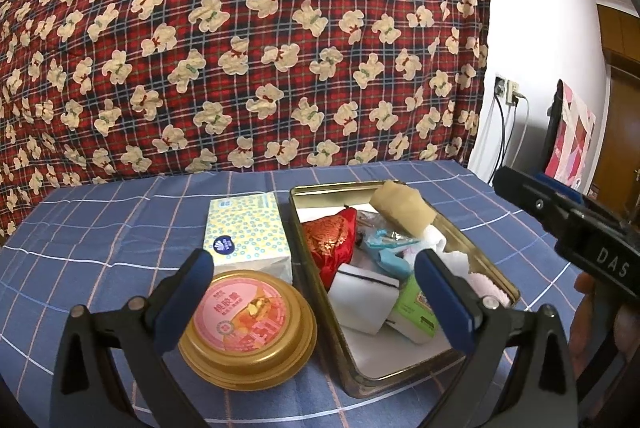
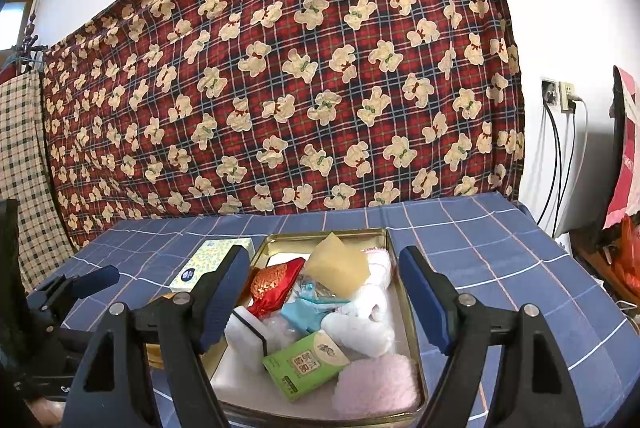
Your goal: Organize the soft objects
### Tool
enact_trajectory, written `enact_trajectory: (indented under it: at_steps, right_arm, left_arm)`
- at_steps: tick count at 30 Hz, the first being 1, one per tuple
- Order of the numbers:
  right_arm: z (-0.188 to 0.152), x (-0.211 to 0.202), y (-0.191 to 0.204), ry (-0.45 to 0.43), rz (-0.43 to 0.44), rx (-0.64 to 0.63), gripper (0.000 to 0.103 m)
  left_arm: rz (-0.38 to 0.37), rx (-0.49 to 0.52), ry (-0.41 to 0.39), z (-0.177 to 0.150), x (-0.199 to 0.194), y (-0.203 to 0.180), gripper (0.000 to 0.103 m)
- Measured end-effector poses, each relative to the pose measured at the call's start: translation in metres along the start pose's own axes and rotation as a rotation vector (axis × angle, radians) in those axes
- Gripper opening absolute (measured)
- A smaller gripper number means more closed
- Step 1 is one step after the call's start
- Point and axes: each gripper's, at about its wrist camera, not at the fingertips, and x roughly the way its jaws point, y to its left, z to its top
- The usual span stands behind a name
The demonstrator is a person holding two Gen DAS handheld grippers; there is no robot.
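Note:
An open gold tin box (image 1: 494,260) (image 2: 292,237) on the blue checked cloth holds several soft things. Among them are a yellowish sponge (image 2: 340,268) (image 1: 402,208), a red embroidered pouch (image 2: 276,284) (image 1: 332,240), a white sponge block (image 2: 248,332), a green tissue pack (image 2: 308,364), white fluffy cloth (image 2: 360,332) and a pink fluffy cloth (image 2: 376,384). My right gripper (image 2: 326,294) is open over the box with nothing between its fingers. The left gripper (image 1: 316,292) stands open at the box's left edge, above a round gold tin with a pink lid (image 1: 248,324).
A patterned tissue pack (image 1: 248,236) lies left of the box, behind the round tin. A red plaid bear-print blanket (image 1: 260,48) hangs along the table's far edge. Wall sockets with cables (image 2: 560,96) are at the right.

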Motion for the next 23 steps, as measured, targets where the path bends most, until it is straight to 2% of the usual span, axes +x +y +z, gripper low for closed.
enact_trajectory:
  at_steps: [12,15,23]
  right_arm:
    - [-0.0026,0.0003,-0.0027,0.01,-0.001,0.005,0.079]
    - [-0.0054,-0.0002,-0.0034,0.017,0.0,0.003,0.079]
    - [-0.0083,0.0013,-0.0031,0.028,0.002,0.006,0.079]
  left_arm:
    - [0.011,-0.003,0.015,-0.0016,0.0026,-0.0014,0.102]
    - [0.043,0.009,0.003,-0.0034,0.0033,-0.0018,0.102]
    - [0.02,0.026,0.009,-0.0027,0.0036,-0.0026,0.102]
